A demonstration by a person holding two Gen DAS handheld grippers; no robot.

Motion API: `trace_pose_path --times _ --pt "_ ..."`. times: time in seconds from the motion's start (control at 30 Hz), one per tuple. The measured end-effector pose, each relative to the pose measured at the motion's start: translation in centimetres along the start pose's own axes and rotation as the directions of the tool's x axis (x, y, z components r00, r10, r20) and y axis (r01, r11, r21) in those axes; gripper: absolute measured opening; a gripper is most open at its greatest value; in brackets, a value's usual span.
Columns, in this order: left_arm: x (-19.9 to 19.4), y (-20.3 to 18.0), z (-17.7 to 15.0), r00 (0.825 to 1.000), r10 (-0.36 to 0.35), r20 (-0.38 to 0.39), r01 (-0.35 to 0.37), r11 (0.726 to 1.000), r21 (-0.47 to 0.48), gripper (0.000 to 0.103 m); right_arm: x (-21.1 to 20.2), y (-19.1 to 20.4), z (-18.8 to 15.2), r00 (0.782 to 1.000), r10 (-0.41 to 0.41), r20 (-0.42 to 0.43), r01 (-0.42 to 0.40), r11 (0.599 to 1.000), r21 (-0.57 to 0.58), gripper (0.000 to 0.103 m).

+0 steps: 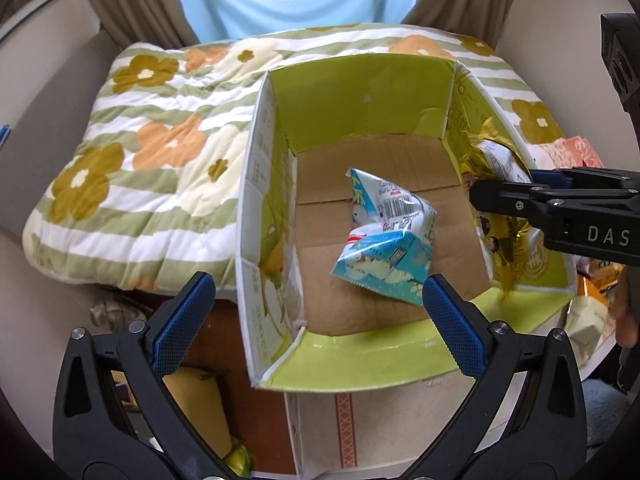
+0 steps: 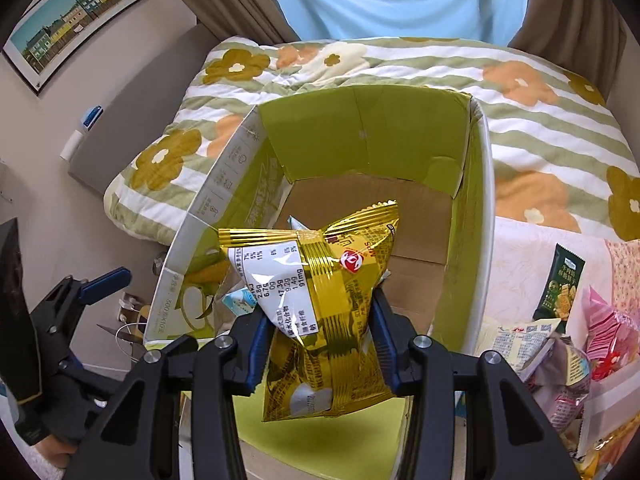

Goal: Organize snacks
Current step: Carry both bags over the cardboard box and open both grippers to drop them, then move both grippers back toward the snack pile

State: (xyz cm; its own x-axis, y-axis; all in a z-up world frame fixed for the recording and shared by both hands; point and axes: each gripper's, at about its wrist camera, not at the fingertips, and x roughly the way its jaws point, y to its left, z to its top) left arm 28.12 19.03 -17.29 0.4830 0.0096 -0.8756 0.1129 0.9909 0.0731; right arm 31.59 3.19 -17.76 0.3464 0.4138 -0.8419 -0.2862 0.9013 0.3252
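An open cardboard box (image 1: 360,84) with green inner walls stands on the bed; it also shows in the right wrist view (image 2: 360,120). A blue and white snack bag (image 1: 386,236) lies on the box floor. My left gripper (image 1: 316,320) is open and empty above the box's near edge. My right gripper (image 2: 320,320) is shut on a gold snack bag (image 2: 320,304) and holds it over the box. In the left wrist view the right gripper (image 1: 500,184) enters from the right with the gold bag (image 1: 492,152) at the box's right wall.
A floral quilt (image 1: 140,152) covers the bed behind and left of the box. Several loose snack packets (image 2: 560,336) lie right of the box on a pale cloth. A second carton (image 1: 360,432) sits below the box's near edge. Curtains and a window stand behind.
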Motion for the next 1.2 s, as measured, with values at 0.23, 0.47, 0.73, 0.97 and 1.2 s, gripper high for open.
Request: trace_pose_path --times 0.23,0.47,0.73,0.97,1.2 --pt "-1.5 0.3 -1.6 1.000 0.003 0.011 -0.002 0.999 -0.039 0.102 -2.0 0.8 -2.0 0.987 0.025 0.161 -0.018 0.999 -0.046 0.103" --pt "-2.6 0.2 -2.6 0.999 -0.025 0.030 0.027 0.998 -0.061 0.102 -3.4 1.2 -3.3 0.983 0.000 0.181 0.007 0.999 -0.042 0.103" --pt "-4.4 -1.8 -2.1 0.994 -0.064 0.084 0.064 0.998 0.000 0.102 -7.1 1.5 -4.9 0.972 -0.056 0.227 0.067 0.997 -0.040 0.103" --pt "-5.7 -5.9 -1.2 0.983 -0.146 0.114 0.141 0.989 0.051 0.102 -11.5 -1.0 -6.6 0.949 -0.100 0.298 0.093 0.995 0.037 0.103" --pt "-6.9 -12.8 0.4 0.969 -0.201 0.141 0.185 0.975 0.122 0.103 -16.0 -6.3 -9.2 0.922 -0.185 0.340 0.149 0.980 0.130 0.103"
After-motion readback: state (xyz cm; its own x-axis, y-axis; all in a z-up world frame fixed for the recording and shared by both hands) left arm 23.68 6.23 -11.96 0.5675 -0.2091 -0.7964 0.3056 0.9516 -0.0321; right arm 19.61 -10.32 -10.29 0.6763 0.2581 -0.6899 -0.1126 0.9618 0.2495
